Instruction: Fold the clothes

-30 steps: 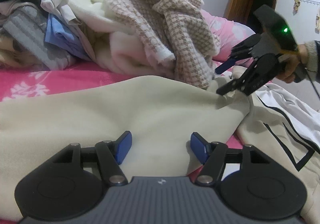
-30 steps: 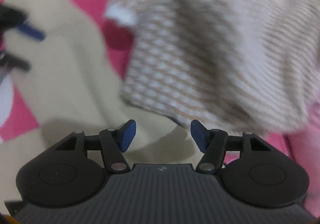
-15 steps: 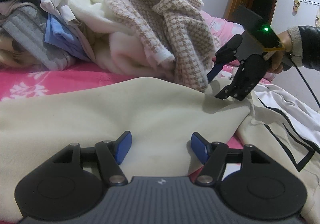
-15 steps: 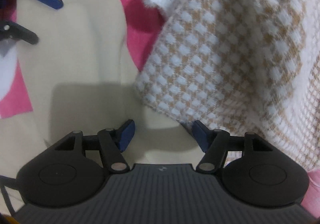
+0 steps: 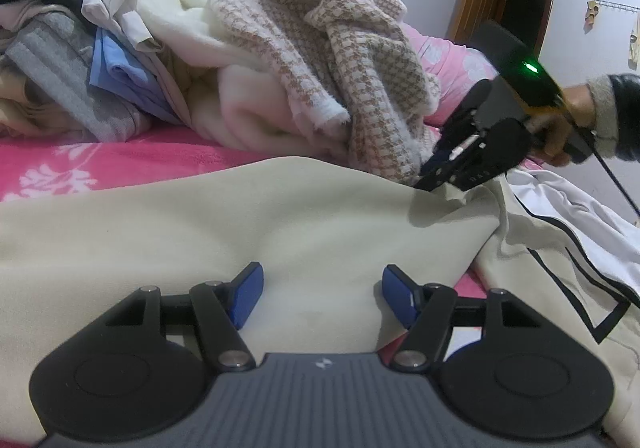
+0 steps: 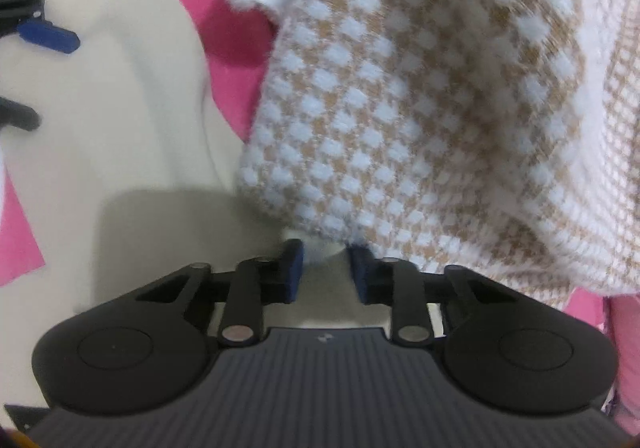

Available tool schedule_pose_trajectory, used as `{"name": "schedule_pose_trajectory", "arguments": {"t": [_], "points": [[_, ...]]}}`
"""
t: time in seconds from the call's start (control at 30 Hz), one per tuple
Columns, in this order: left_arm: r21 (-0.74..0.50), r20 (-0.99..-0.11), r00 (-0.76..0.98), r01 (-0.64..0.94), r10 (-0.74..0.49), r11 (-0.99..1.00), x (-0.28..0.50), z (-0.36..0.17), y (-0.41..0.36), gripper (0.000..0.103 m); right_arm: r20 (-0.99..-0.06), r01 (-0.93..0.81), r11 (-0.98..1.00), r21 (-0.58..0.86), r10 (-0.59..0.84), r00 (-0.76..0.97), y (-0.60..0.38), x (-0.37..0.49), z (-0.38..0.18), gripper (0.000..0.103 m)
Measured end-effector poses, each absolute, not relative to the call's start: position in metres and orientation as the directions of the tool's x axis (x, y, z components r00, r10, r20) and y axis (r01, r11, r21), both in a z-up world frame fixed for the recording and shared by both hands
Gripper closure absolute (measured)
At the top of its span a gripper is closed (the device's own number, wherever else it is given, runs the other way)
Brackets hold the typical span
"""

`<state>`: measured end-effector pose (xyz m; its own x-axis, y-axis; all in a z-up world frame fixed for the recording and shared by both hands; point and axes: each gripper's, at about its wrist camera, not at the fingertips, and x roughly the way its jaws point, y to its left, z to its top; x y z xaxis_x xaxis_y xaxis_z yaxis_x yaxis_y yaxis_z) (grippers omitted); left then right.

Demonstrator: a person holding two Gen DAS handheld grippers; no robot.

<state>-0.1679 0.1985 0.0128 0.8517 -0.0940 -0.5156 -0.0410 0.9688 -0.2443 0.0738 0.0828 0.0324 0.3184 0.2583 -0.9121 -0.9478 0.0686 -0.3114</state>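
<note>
1. Pink bedspread: runs across the left-middle of the left wrist view, soft under everything; will give beneath any press, so no firm backing for a crease.
2. Cream garment: the thing to fold, spread wide over the centre and lower half of the left wrist view, and filling the left and lower centre of the right wrist view. Looks thick, limp and light; likely to sag and drag rather than hold a shape. Best taken at corners and hems, one in each gripper, then lifted taut.
3. Clothes pile: heaped along the upper left and centre, apart from the spread piece. Houndstooth knit on top of it hangs down to touch the cream fabric's far corner; fuzzy and loose, apt to snag and come along by mistake.
4. White jacket with black piping: lower right, beside the cream piece; separate, not to be caught up.
5. Left gripper: bottom centre, jaws standing apart above the cream cloth, nothing pinched.
6. Right gripper: jaws just drawn together, pinching a small fold of the cream corner at bottom centre of its own view, right under the knit's edge.
</note>
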Motion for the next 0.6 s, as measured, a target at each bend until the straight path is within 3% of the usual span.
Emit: {"name": "schedule_pose_trajectory", "arguments": {"t": [0.33, 0.5, 0.6], "points": [[-0.236, -0.512, 0.855, -0.042, -0.087, 0.971, -0.169, 0.010, 0.198, 0.036, -0.686, -0.785, 0.089, -0.613, 0.433, 0.584, 0.023, -0.005, 0.083, 0.099], [-0.229, -0.512, 0.855, -0.045, -0.081, 0.972, -0.169, 0.010, 0.197, 0.036, -0.549, -0.717, 0.214, -0.664, 0.512, 0.661, -0.003, -0.015, 0.094, 0.099], [-0.227, -0.513, 0.855, -0.046, -0.079, 0.973, -0.169, 0.010, 0.196, 0.036, -0.529, -0.706, 0.263, -0.658, 0.506, 0.682, 0.009, -0.004, 0.078, 0.099]]}}
